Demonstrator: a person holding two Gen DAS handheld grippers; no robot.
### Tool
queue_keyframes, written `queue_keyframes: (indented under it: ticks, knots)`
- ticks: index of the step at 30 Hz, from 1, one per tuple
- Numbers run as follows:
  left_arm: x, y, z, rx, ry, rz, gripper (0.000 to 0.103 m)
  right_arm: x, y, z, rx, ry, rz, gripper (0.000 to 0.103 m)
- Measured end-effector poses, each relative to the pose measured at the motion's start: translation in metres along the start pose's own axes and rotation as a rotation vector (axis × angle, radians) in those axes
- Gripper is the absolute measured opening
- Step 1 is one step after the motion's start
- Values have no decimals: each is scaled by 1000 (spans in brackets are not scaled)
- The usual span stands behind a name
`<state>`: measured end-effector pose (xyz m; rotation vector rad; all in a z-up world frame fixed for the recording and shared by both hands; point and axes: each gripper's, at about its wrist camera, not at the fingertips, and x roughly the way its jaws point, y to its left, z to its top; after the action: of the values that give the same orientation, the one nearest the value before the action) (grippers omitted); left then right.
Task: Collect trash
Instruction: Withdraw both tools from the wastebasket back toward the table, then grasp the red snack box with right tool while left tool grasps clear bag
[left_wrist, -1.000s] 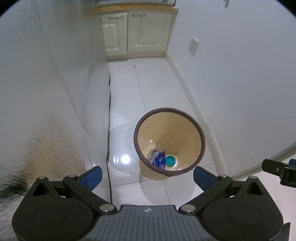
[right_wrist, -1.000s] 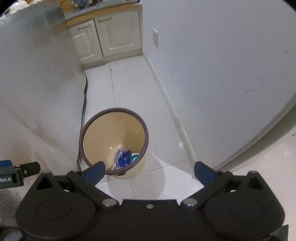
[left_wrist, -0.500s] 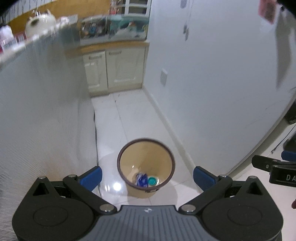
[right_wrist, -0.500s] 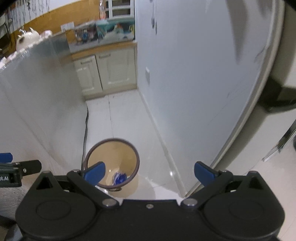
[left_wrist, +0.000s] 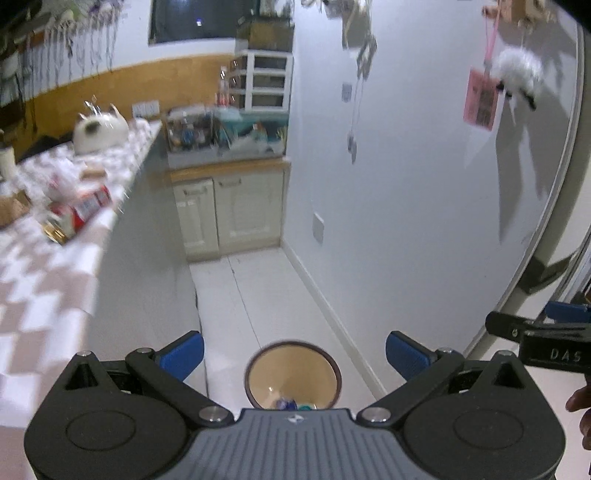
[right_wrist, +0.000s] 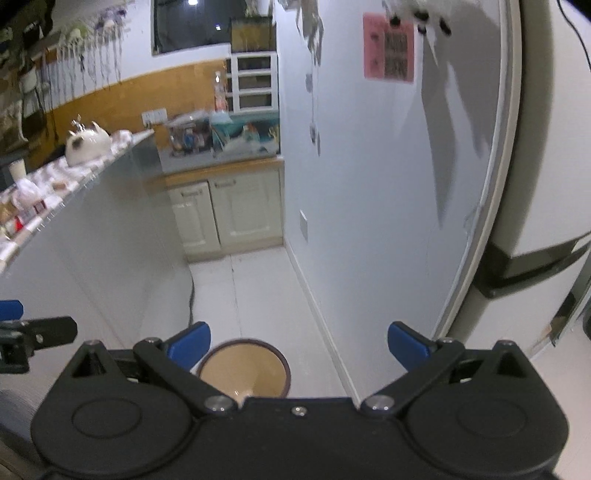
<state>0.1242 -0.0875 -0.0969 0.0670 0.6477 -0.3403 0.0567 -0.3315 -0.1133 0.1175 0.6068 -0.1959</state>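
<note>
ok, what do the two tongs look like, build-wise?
Left tongs: black linkage arms, silver pivot screws, blue finger pads, ribbed grey centre plate. Right tongs: same black linkages and blue pads, but a plain black centre plate; white "DAS" lettering on its side.

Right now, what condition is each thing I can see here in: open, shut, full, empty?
Left claw: open, holding nothing.
Right claw: open, holding nothing.
Round beige bin with dark brown rim: upright on the floor, uncovered, a blue wrapper and teal cap at its bottom.
Cream cabinet doors: shut.
</note>
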Motion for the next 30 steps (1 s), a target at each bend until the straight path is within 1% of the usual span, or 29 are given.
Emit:
queue_keyframes:
  ticks: [4, 8, 13, 18, 23, 26, 30]
  knots:
    - [-29, 10, 9, -2, -59, 9, 103, -16, 17, 8, -13, -42, 16, 103]
    - [-53, 28, 16, -18, -116, 13, 103, -29, 33, 18, -20, -87, 51, 103]
    - [-81, 59, 22, -37, -173, 56, 103, -40, 65, 30, -43, -133, 106, 103]
    - [-97, 99, 24, -86, -195, 131, 103, -41, 101, 39, -46, -151, 174, 103]
    - [-107, 141, 21, -123, -199, 222, 103, -29, 140, 45, -39, -128, 237, 103]
    - [-110, 168, 17, -146, -192, 282, 103, -19, 163, 45, -34, -109, 261, 103]
    - [-113, 203, 11, -189, -184, 340, 103, -6, 194, 46, -54, -95, 287, 103]
